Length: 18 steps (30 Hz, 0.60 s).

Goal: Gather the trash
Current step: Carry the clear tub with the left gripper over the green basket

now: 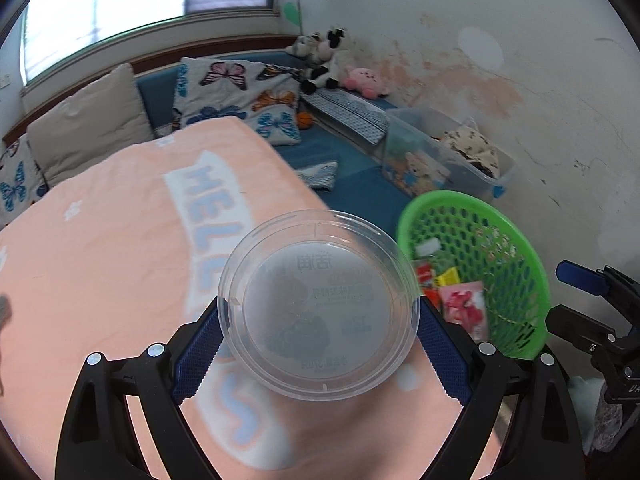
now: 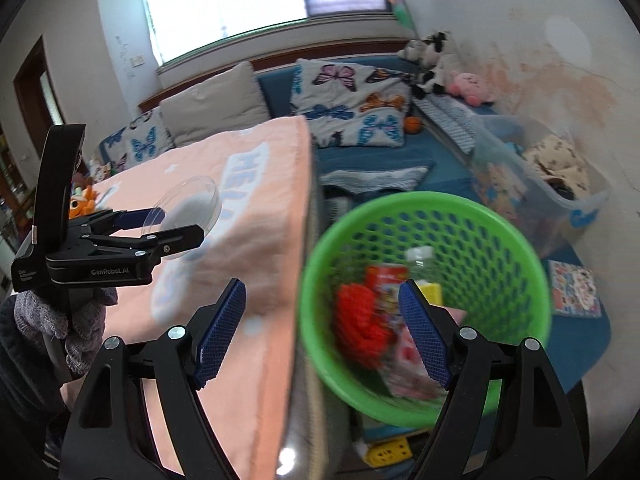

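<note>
I see a clear round plastic lid, faint print on its disc, held flat-on to the left wrist view. At 3 o'clock of it: green mesh basket, upright, holding colourful wrappers.

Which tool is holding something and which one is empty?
The left tool is holding the clear plastic lid by its rim. The right tool is open and empty, above the green basket.
</note>
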Available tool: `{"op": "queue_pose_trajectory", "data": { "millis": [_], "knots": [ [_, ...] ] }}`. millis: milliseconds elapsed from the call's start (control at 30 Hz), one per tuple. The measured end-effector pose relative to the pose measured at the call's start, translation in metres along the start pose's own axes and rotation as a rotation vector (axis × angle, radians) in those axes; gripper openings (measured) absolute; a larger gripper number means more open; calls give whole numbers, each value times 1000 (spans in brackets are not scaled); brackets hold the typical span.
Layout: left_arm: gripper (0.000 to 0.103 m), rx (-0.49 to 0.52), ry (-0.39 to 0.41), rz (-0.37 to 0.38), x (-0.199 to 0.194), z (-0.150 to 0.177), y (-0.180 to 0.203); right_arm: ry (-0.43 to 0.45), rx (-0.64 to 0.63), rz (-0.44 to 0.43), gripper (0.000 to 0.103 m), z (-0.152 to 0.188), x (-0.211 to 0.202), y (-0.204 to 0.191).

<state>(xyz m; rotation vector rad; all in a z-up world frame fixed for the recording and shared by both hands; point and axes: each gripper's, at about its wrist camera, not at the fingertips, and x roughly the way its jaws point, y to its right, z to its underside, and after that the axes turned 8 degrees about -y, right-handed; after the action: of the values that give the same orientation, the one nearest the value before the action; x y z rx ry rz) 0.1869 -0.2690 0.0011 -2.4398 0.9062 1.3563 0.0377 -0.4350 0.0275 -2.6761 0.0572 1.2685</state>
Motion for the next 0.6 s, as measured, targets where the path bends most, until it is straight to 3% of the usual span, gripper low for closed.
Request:
{"op": "queue_pose_trajectory", "data": {
  "millis": [600],
  "knots": [
    [89,72,-113,84,60,-13,82,37,135,72,79,20,-30,70]
  ]
}}
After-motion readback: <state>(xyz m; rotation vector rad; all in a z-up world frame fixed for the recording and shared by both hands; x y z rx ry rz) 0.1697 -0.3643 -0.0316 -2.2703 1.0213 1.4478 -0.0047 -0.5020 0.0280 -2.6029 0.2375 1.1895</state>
